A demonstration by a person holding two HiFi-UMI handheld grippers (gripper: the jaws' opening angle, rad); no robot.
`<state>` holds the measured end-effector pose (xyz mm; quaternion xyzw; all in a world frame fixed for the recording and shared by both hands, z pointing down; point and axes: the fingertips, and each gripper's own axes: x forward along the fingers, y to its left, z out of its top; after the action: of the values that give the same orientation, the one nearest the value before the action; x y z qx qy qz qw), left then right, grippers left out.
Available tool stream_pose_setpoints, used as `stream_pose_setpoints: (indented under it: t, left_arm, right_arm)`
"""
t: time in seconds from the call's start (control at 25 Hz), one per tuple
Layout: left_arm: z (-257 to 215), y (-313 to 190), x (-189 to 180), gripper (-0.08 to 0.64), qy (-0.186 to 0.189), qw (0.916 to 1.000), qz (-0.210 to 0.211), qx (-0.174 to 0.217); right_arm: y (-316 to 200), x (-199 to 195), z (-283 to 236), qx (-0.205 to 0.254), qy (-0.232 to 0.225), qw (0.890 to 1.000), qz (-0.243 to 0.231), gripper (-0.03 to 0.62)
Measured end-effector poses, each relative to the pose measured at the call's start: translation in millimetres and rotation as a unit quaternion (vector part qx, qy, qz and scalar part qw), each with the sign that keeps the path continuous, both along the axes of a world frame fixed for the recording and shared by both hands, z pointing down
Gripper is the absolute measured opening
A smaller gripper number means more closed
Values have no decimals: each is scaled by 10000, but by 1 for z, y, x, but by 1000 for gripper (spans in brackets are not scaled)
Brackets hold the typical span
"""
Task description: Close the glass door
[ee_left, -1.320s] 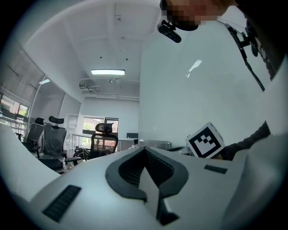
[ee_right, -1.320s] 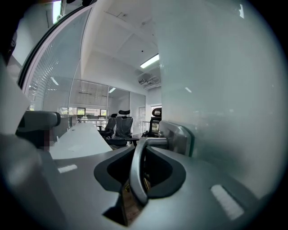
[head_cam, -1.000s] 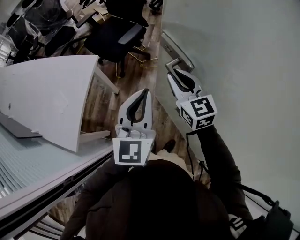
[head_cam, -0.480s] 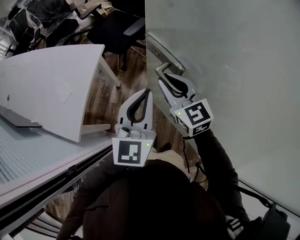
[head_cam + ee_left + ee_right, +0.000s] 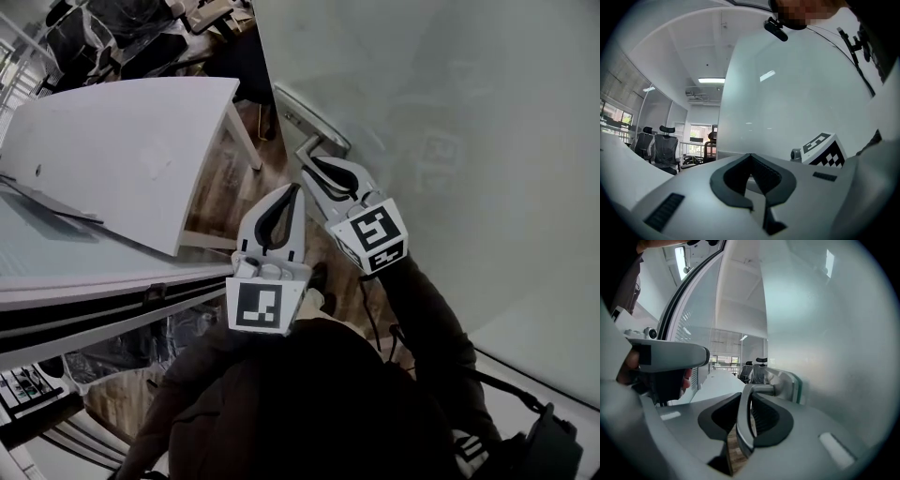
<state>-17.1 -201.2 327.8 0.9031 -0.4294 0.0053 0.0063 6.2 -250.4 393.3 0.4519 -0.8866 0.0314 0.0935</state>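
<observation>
Room: an office with a wooden floor (image 5: 225, 178) is seen from steeply above; the lower middle of the frame is filled by the person's dark jacket (image 5: 309, 403).
Left gripper (image 5: 289, 192): held upright at centre frame, jaws closed on nothing, just beside the other tool and apart from the door.
Right gripper (image 5: 316, 169): set right of centre, jaws clamped on the lever of the door handle (image 5: 743, 418); in the right gripper view the metal lever is seen pinched between the dark pads (image 5: 771, 418).
Glass door (image 5: 450, 141): a frosted pane filling the right and upper right of the frame, its free edge running down from the top middle to the handle.
Table (image 5: 122, 150): a white top at upper left, near the door's edge, with only a narrow strip of floor left between them.
Chairs (image 5: 84, 37): black office chairs at the far upper left, partly cut off.
Change: over the last second the door's edge has been drawn leftward across the frame, the gap to the table has narrowed, and the grip on the handle has been kept.
Meaning: the door is judged to be well into its swing but not yet shut; a steady pull is probably needed until the edge meets its frame, which cannot be placed with certainty.
</observation>
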Motion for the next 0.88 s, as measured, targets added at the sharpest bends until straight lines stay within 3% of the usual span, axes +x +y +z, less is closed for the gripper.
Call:
stream_pose_setpoints:
  t: [0.56, 0.88]
  left_arm:
    - [-5, 91, -80, -3, -223, 9972, -711, 13]
    - [-20, 120, -116, -3, -112, 9975, -664, 202]
  right_arm:
    - [85, -86, -7, -4, 56, 9970, -774, 69]
    - [128, -124, -10, -37, -121, 9933, -1148, 69]
